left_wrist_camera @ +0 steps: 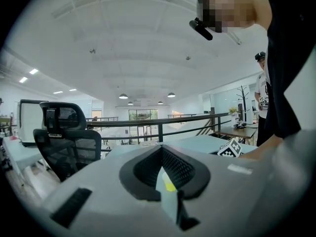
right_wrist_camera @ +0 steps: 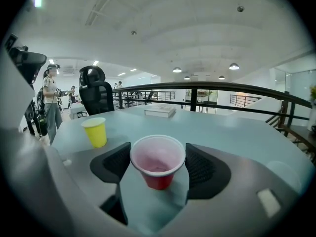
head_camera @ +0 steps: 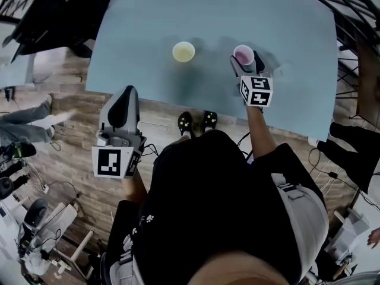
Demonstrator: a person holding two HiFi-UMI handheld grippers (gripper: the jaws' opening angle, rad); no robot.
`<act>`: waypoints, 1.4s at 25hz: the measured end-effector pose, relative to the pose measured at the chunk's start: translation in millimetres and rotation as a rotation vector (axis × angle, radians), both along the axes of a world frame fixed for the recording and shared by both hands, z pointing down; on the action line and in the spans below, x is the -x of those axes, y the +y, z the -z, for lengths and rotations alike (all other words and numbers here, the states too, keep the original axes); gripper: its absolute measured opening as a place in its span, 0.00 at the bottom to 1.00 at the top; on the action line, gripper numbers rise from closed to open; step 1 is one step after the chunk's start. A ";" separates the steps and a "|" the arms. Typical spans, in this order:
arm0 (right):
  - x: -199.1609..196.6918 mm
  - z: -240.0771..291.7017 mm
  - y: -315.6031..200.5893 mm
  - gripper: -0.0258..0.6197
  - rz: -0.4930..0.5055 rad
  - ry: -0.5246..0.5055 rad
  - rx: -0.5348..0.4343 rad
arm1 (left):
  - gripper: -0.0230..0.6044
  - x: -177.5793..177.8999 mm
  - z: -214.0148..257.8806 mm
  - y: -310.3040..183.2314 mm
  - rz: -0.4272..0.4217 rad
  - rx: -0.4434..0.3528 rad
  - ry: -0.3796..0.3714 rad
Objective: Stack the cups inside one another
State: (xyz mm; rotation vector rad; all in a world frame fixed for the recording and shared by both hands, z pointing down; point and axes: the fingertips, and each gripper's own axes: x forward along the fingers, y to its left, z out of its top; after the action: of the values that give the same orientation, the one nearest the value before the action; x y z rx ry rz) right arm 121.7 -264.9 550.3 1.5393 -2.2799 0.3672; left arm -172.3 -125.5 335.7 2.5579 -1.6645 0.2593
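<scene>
The right tool (right_wrist_camera: 158, 163) stands released with its jaws wide apart, straddling the red cup (right_wrist_camera: 157, 165), which sits upright on the pale blue table (head_camera: 285, 34) with its mouth open upward. In the right gripper view the cup's white rim fills nearly the whole gap between the two dark ribbed pads (right_wrist_camera: 114, 163). It comes very close to each pad, but it keeps its round shape and nothing shows it being squeezed. The yellow cup (head_camera: 183, 51) stands upright on the same table, well apart from the red one and to its left in the head view, with nothing touching it. A flat white book-like object (right_wrist_camera: 159, 112) lies at the far edge of the table, beyond both cups. The left tool (left_wrist_camera: 163, 171) is held off the near edge of the table, over the wooden floor (head_camera: 71, 129). It is clenched and empty, with its pads drawn together to a thin slit. Through that slit show only a strip of table and a speck of yellow.
</scene>
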 end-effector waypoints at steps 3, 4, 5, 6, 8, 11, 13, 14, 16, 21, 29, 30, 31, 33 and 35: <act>0.1 1.2 0.7 0.59 0.009 0.005 -0.005 | 0.02 0.6 0.3 0.4 0.005 -0.001 -0.001; 0.2 2.7 0.7 0.59 0.010 0.006 -0.011 | 0.02 0.6 0.5 0.5 0.005 0.000 -0.002; 0.8 4.8 0.8 0.59 0.011 0.005 -0.017 | 0.02 1.0 0.4 0.9 0.003 0.000 -0.002; 1.7 7.2 1.0 0.59 0.013 0.001 -0.023 | 0.02 1.7 0.0 1.1 0.001 -0.001 -0.003; 4.7 12.4 1.6 0.59 0.017 -0.011 -0.030 | 0.02 3.8 -0.4 0.9 0.000 -0.003 0.001; 11.8 22.4 3.3 0.59 0.028 -0.029 -0.042 | 0.02 8.3 -0.5 0.0 0.003 -0.007 0.012; 19.3 31.7 4.4 0.59 0.043 -0.039 -0.055 | 0.02 11.6 -1.3 -0.4 0.005 -0.007 0.019; 24.1 36.7 4.4 0.59 0.054 -0.044 -0.063 | 0.02 13.6 -2.3 -0.6 0.008 -0.002 0.023; 34.6 46.8 3.9 0.59 0.080 -0.056 -0.076 | 0.02 17.3 -3.6 -1.3 0.013 0.002 0.032; 59.8 67.3 3.0 0.59 0.142 -0.091 -0.099 | 0.02 19.2 3.5 -2.0 0.011 -0.030 0.077; 107.0 99.6 -1.4 0.58 0.248 -0.130 -0.150 | 0.02 44.0 0.4 8.5 0.077 -0.019 0.065; 113.4 102.8 -1.7 0.59 0.263 -0.133 -0.155 | 0.02 46.5 1.2 9.9 0.085 -0.022 0.067; 120.0 105.7 -1.8 0.59 0.277 -0.137 -0.160 | 0.02 48.9 1.7 11.6 0.093 -0.022 0.070; 133.8 109.7 -2.0 0.58 0.310 -0.141 -0.169 | 0.02 53.8 2.2 15.3 0.107 -0.020 0.074; 147.4 111.0 -2.3 0.58 0.343 -0.143 -0.174 | 0.02 57.0 3.8 18.7 0.114 -0.027 0.072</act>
State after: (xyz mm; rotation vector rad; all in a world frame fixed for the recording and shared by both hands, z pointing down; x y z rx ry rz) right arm -25.7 -267.1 439.4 1.1933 -2.6905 0.1933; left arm -229.3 -106.8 331.9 2.4484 -1.7914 0.1357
